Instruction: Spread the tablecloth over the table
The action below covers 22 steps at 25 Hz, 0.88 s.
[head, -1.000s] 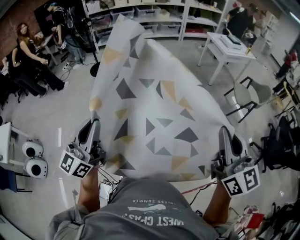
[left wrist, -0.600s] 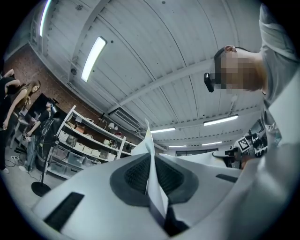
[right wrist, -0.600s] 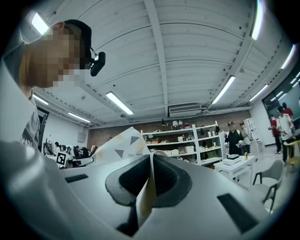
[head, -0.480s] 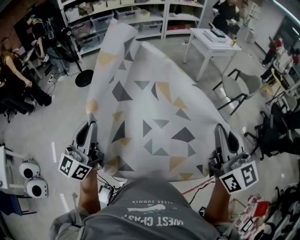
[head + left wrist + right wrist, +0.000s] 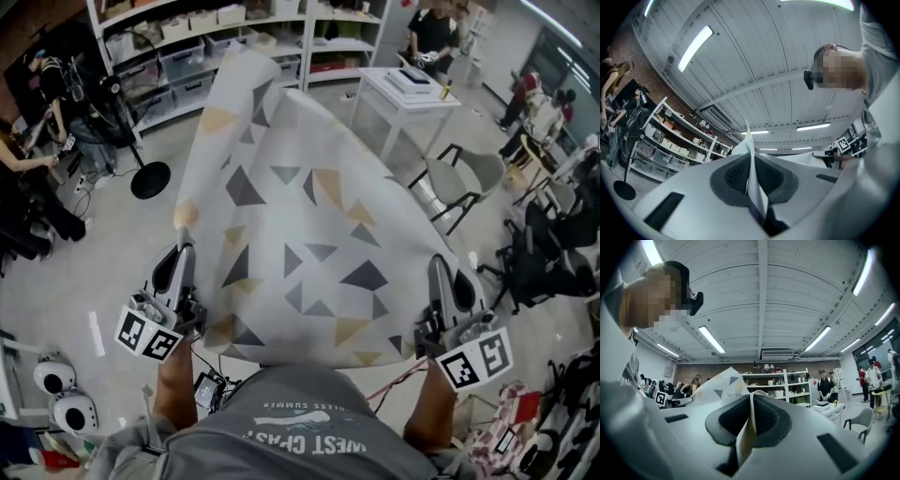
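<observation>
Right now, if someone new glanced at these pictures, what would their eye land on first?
The big pale tablecloth with grey and yellow triangles, billowing in mid-air across the middle of the head view. Next, the left gripper and right gripper, each shut on a near edge of it, at lower left and lower right. Beyond the cloth, a white table stands at the upper right.

Tablecloth (image 5: 300,216) pale grey; dark grey, tan triangle pattern.
</observation>
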Tool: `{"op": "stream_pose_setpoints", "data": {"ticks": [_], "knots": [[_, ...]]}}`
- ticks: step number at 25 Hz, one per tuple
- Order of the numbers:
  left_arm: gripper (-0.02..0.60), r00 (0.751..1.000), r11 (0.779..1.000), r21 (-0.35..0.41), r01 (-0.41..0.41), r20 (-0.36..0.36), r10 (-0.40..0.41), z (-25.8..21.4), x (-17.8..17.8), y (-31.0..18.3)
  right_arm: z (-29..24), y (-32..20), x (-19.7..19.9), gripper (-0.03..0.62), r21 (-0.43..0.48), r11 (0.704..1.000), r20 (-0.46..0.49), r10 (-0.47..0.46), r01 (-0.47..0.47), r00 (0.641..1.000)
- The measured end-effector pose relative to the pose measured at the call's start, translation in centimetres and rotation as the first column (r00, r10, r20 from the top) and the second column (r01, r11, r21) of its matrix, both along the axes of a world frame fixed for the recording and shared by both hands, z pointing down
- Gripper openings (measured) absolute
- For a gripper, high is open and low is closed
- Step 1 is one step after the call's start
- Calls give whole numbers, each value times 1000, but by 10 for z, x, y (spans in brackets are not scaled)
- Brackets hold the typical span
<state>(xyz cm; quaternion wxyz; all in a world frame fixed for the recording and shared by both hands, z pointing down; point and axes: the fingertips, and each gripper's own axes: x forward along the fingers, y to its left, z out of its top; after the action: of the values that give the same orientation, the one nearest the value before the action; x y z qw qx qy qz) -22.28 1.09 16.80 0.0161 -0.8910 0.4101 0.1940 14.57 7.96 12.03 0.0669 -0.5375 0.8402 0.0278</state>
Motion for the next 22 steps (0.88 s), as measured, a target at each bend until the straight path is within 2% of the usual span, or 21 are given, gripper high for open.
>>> {"op": "stream_pose_setpoints", "data": {"ticks": [6, 13, 22], "knots": [[20, 999, 999, 2, -45, -8, 45, -4, -17, -28, -8, -15, -17, 14, 5, 999, -11, 51, -51, 999], [21, 997, 998, 2, -70, -16, 70, 7, -11, -50, -2, -28, -12, 14, 3, 996, -14, 85, -85, 996], [20, 999, 999, -3, -38, -8, 38, 22, -5, -56, 17, -47, 7, 14, -1, 996, 6, 84, -84, 996]]}}
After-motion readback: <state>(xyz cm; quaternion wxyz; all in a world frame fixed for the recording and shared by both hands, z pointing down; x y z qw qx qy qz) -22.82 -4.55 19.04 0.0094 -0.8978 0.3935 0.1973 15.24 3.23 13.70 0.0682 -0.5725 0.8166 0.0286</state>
